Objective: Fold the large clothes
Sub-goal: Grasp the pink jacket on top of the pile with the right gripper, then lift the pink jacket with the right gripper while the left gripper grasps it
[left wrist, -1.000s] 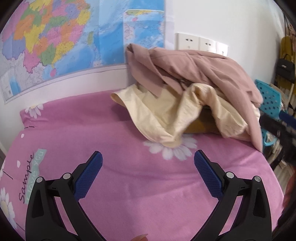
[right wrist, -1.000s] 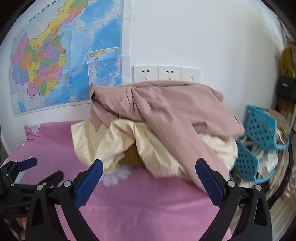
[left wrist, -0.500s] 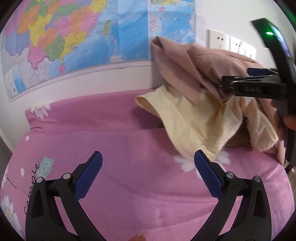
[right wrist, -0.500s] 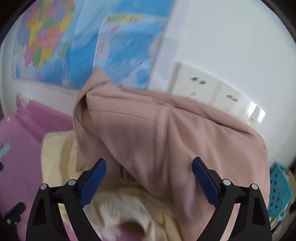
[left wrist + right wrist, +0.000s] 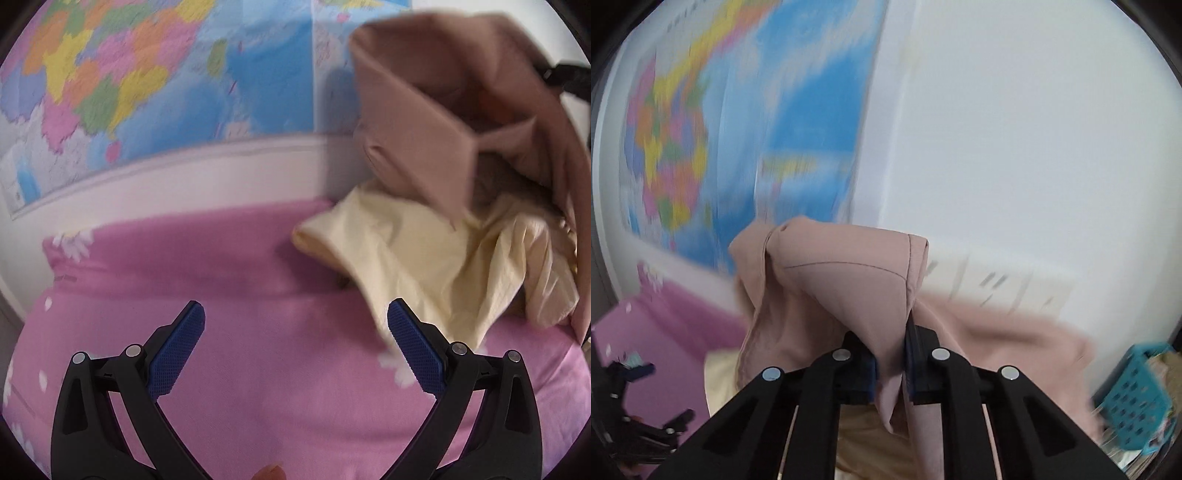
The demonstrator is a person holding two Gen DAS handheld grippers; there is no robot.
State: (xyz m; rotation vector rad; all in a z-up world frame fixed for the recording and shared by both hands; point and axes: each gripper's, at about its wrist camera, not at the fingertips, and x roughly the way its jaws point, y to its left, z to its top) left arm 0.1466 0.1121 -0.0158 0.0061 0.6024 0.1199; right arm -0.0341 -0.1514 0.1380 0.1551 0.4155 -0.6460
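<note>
A dusty-pink garment (image 5: 846, 291) hangs bunched from the right tongs (image 5: 890, 369), whose blue pads are closing on a fold of its cloth, a stitched seam curving across the peak of fabric just beyond the pads. The garment is lifted at the far right of the pink bed (image 5: 258, 369), close to the wall, its plain, matte cloth falling in broad creased panels with one flap turned outward. From the left wrist view the same piece (image 5: 443, 110) rises above a pale yellow garment (image 5: 424, 266), which lies crumpled on the bedcover beneath it, one rounded edge spread toward the left. The left tongs (image 5: 295, 350) stand wide apart over bare pink cover printed with white daisies, nearer than both garments and touching neither. A colourful map (image 5: 147, 74) covers the wall behind; a blue plastic basket (image 5: 1134, 398) sits at the far right.
</note>
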